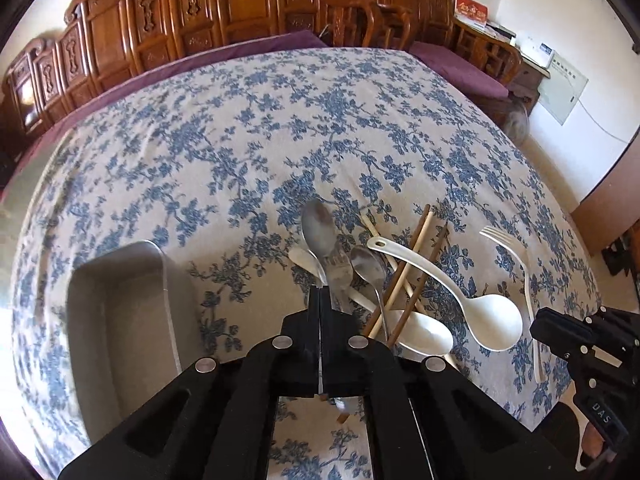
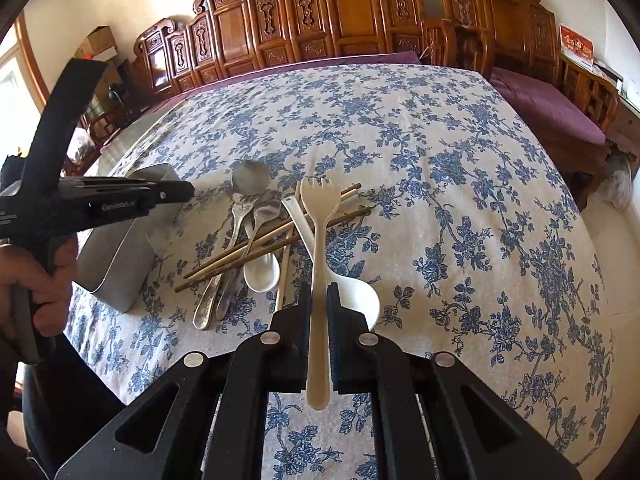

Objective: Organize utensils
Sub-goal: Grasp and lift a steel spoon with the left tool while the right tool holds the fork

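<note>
While the left gripper (image 1: pixel 320 292) grips a metal spoon (image 1: pixel 318 226) beside the tin (image 1: pixel 120 304), the right gripper (image 2: pixel 318 296) grips a white fork (image 2: pixel 319 240) above the pile (image 2: pixel 256 240).

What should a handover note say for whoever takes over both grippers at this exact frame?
Left gripper: shut on the metal spoon, held above the pile.
Right gripper: its fingers sit either side of the cream plastic fork handle; whether they grip it cannot be told.
Grey metal tray: left of the pile, nothing visible in it.
Still piled on the floral tablecloth: chopsticks, two white spoons, more metal cutlery.
Done: nothing sorted yet. Left: move every utensil into the tray, probably the spoon first.
</note>
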### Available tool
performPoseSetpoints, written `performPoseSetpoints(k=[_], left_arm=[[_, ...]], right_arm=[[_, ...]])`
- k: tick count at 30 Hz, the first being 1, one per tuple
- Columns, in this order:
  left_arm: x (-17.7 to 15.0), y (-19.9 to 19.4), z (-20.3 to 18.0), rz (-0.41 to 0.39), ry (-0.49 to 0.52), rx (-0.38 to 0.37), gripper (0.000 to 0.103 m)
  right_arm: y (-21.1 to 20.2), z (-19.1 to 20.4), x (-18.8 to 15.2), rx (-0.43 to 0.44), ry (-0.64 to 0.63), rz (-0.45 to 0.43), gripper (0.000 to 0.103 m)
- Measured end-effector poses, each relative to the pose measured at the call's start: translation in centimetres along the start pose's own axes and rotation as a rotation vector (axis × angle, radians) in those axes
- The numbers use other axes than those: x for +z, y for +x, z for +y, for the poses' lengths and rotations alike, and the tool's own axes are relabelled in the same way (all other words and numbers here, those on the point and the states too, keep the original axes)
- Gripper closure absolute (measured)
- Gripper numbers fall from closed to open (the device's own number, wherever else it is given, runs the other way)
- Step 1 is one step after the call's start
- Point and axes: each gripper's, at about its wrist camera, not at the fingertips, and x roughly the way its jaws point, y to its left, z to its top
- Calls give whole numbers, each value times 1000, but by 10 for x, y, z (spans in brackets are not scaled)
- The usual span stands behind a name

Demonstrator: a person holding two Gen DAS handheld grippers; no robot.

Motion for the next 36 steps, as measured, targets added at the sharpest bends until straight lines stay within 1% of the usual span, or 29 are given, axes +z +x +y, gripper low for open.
performPoseSetpoints(k=[6, 8, 11, 12, 14, 16, 18, 21, 22, 23, 24, 25, 26, 29, 31, 36], left_arm=[[-2, -2, -1, 9, 8, 9, 103], [-2, 5, -1, 21, 0, 18, 103], [-1, 23, 7, 55, -42, 35, 102], [0, 30, 10, 66, -51, 48, 98], [1, 41, 14, 80, -59, 72, 80], [4, 54, 19, 98, -70, 85, 75], [5, 63, 21, 111, -69, 92, 75], [8, 82, 23, 162, -53, 120, 75], [9, 83, 24, 159, -57, 118, 75], [10, 84, 25, 157, -58, 124, 77], [11, 85, 27, 158, -64, 113, 81], [12, 86, 27, 162, -71, 100, 94], [12, 86, 27, 166, -75, 99, 98], [10, 82, 25, 160, -49, 108, 98], [9, 73, 25, 136, -46, 117, 98], [7, 43, 27, 80, -51, 94, 98]], right_arm=[[-2, 4, 0, 2, -10, -2, 94], [-3, 5, 0, 3, -12, -3, 94], [-3, 5, 0, 5, -11, -3, 94], [-3, 5, 0, 4, -10, -3, 94], [-3, 5, 0, 4, -9, -1, 94], [-2, 4, 1, 6, -6, 1, 94], [-3, 3, 0, 9, 0, 1, 94], [-1, 0, 1, 12, 10, 4, 94], [-1, -1, 1, 14, 12, 6, 94], [0, -2, 1, 13, 14, 7, 94], [0, -2, 1, 14, 15, 9, 94], [0, -2, 0, 13, 17, 10, 94], [1, -3, 0, 14, 18, 12, 94], [1, -3, 0, 14, 17, 12, 94], [1, -2, 0, 13, 12, 13, 94], [-2, 5, 1, 13, -9, 4, 94]])
